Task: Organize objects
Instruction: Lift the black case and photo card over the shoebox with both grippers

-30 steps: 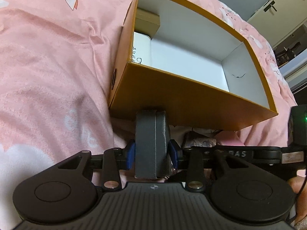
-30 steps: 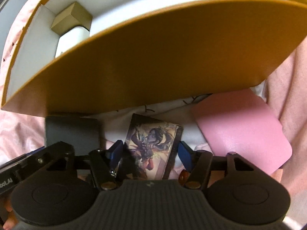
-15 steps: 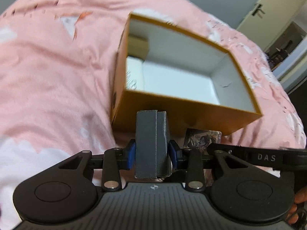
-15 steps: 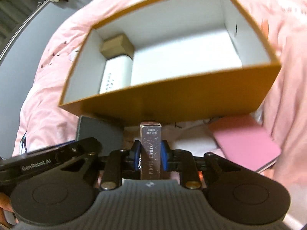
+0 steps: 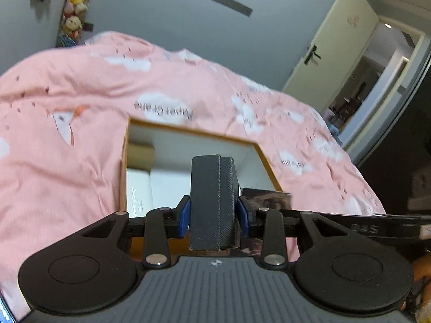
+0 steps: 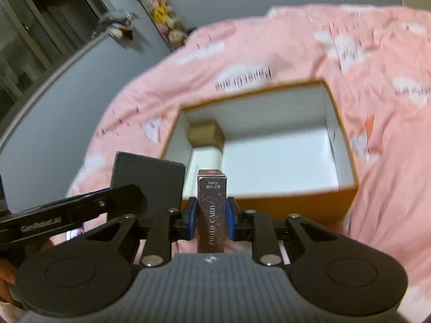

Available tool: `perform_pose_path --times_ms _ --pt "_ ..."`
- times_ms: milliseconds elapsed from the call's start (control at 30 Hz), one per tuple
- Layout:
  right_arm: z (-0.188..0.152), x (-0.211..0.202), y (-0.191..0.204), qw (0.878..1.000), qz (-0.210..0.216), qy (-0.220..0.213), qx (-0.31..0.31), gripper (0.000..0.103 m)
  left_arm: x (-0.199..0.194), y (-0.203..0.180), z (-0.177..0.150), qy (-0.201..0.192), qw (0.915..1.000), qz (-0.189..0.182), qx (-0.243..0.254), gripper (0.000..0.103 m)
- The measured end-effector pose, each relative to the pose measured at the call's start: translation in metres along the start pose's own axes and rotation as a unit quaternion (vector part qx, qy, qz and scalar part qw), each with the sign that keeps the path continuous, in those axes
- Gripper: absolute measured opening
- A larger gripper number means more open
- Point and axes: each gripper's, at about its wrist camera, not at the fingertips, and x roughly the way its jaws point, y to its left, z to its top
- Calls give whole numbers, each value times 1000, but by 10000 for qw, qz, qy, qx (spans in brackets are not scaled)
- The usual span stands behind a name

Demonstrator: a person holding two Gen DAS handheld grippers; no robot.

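An open orange cardboard box (image 6: 347, 196) with a white inside sits on the pink bed cover; it also shows in the left wrist view (image 5: 269, 169). Inside at its left end lie a tan box (image 6: 206, 134) and a white box (image 5: 137, 191). My left gripper (image 5: 212, 212) is shut on a dark grey case (image 5: 211, 199), held upright above the box's near edge. My right gripper (image 6: 211, 215) is shut on a dark photo card box (image 6: 211, 204), raised in front of the orange box. The grey case (image 6: 146, 180) shows at the left of the right wrist view.
The pink cloud-print bed cover (image 5: 67, 94) spreads all around the box. A grey wall with hanging plush toys (image 6: 161, 8) stands behind the bed. An open door (image 5: 331, 51) is at the right.
Both grippers have risen with their objects, from beside the box's near wall to above its rim. The pink pouch seen earlier at the right is out of view.
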Motion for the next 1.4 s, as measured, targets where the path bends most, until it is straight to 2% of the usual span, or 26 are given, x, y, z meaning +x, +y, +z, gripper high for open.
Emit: perform_pose_path --times_ms 133,300,433,533,667,900,1067,1167,1233,1400 --pt "26 -8 2 9993 -79 -355 -113 24 20 0 18 -138 9996 242 -82 41" --pt "50 18 -5 9970 -537 -477 -290 23 65 5 29 -9 9981 589 -169 41" --pt "58 53 -20 9965 -754 -258 -247 23 99 18 25 339 9963 698 -365 41" --pt "57 78 -37 9973 -733 50 -42 23 122 28 19 697 9938 619 -605 41" --pt "49 106 -52 9965 -729 396 112 23 143 31 11 1055 9906 557 -664 41" --pt "41 123 -63 9955 -709 608 154 24 168 41 7 1651 9794 372 -1100 41" --pt "41 128 -66 9949 -784 632 73 24 182 49 -1 2004 9703 416 -1290 41" --pt "40 131 -69 9945 -792 688 76 24 187 50 -6 2195 9657 432 -1316 41" --pt "39 133 -70 9942 -789 722 74 24 187 48 -6 2201 9665 442 -1245 41" --pt "36 135 -70 9938 -818 752 7 24 182 38 -5 2281 9681 751 -709 48"
